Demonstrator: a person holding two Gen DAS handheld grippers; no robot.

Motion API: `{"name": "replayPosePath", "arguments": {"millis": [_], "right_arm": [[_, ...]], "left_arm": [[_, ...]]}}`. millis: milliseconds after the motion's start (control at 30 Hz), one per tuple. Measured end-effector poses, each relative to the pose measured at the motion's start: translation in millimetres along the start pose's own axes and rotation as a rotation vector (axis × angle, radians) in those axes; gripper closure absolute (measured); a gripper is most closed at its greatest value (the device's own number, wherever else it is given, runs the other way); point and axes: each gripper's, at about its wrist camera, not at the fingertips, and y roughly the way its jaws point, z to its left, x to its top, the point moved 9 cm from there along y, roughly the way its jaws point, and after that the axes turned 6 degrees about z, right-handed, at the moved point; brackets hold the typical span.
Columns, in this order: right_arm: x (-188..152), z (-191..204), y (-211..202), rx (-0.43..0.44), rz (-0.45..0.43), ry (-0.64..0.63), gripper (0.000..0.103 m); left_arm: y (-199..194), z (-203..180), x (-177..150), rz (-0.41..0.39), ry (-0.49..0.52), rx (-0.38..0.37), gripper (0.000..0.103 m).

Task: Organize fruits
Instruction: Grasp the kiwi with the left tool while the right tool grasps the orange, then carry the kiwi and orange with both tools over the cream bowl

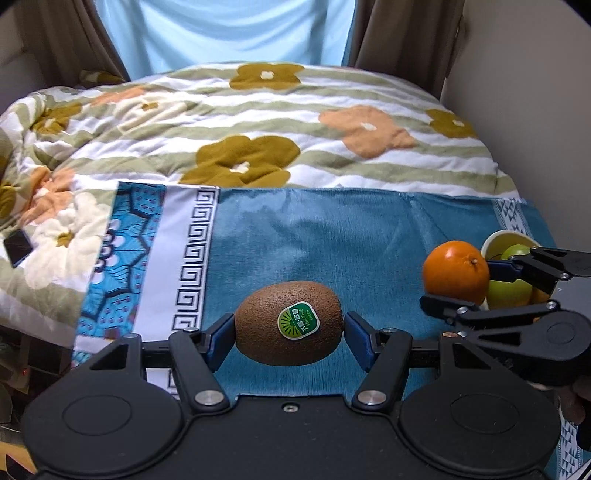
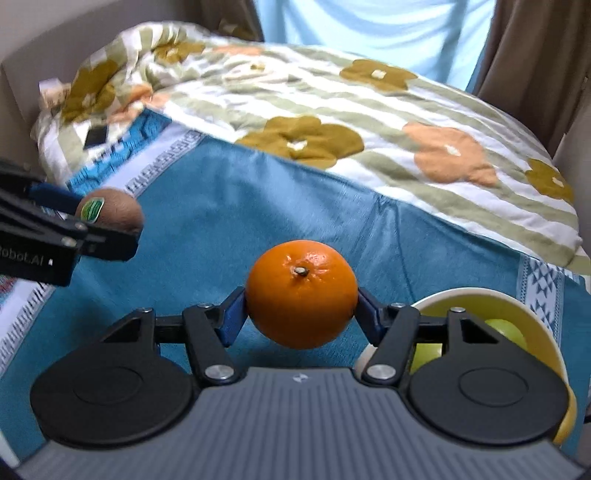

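Kiwi (image 1: 289, 323), brown with a green sticker facing up, clamped sideways between the blue pads of the left gripper (image 1: 289, 334), lifted clear of the blue cloth (image 1: 332, 236) below. Orange (image 2: 301, 293), stem end up, squeezed between the blue pads of the right gripper (image 2: 301, 314), likewise off the cloth. Fingers (image 2: 231, 321) of the right gripper pressing on both flanks of the orange; fingers (image 1: 218, 341) of the left pressing on the two ends of the kiwi. Just right of the orange, yellow bowl (image 2: 480, 297) with a white rim, green fruit (image 2: 506, 332) lying inside, partly hidden behind the right gripper. From the left view, orange near the bowl at the right edge, kiwi well apart from it toward the middle. Patterned white and blue border (image 1: 184, 266) of the cloth at the left. Farther off, flowered quilt (image 1: 258, 122) on a bed, then pale blue curtain (image 1: 229, 33) between brown drapes.
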Motion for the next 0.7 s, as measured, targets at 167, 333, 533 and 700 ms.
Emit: {"name": "replayPosePath", "arguments": {"millis": [167, 333, 533, 700], "right_arm": [[-5, -8, -36, 0.001, -0.042, 0.065, 0.026], [-19, -24, -73, -0.028, -0.067, 0.104, 0.026], [-43, -53, -101, -0.079, -0.07, 0.145, 0.026], [-66, -77, -113, -0.116, -0.061, 0.181, 0.026]], "left_arm": [[-24, -10, -5, -0.034, 0.02, 0.002, 0.035], [-44, -28, -4, -0.069, 0.048, -0.012, 0.035], [-54, -61, 1, -0.093, 0.095, -0.054, 0.035], [-51, -95, 4, -0.099, 0.146, -0.095, 0.035]]}}
